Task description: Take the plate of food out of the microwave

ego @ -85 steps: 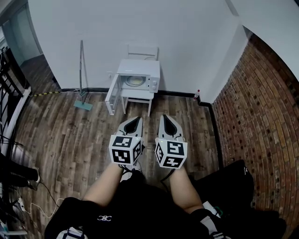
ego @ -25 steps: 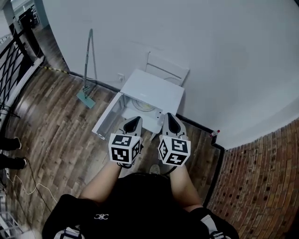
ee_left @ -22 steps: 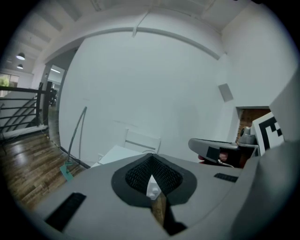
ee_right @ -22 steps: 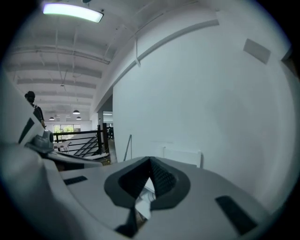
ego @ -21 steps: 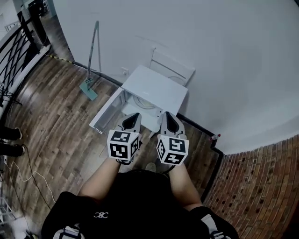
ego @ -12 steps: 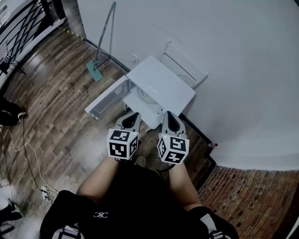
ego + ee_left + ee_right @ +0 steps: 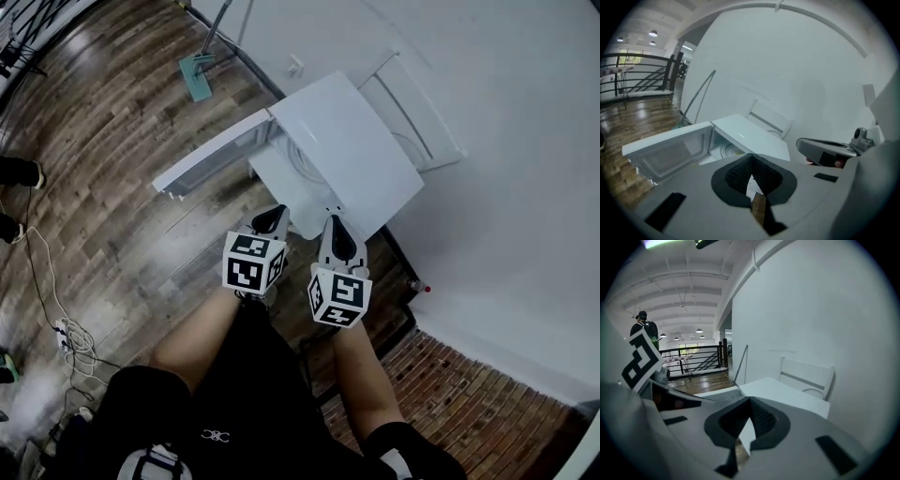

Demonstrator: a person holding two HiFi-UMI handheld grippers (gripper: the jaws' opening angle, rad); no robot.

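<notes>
A white microwave [image 7: 342, 150] stands with its door [image 7: 211, 161] swung open to the left. In its cavity I make out the pale rim of a plate [image 7: 725, 151]; any food on it is hidden. My left gripper [image 7: 272, 216] hangs just in front of the open cavity, shut, with nothing between its jaws. Beside it, my right gripper [image 7: 332, 225] is shut and empty too, in front of the microwave's right half. In the left gripper view the left gripper [image 7: 751, 174] points at the microwave [image 7: 750, 136]. The right gripper [image 7: 749, 412] looks over the microwave's top [image 7: 783, 392].
A white chair [image 7: 412, 103] stands against the wall behind the microwave. A mop [image 7: 202, 66] leans at the wall to the left. Cables and a power strip [image 7: 64, 333] lie on the wood floor. A brick wall [image 7: 459, 384] and a small red-capped bottle [image 7: 419, 286] are at the right.
The view has closed in until it looks down on the microwave. Both grippers have sunk toward the microwave's open front, still shut and side by side.
</notes>
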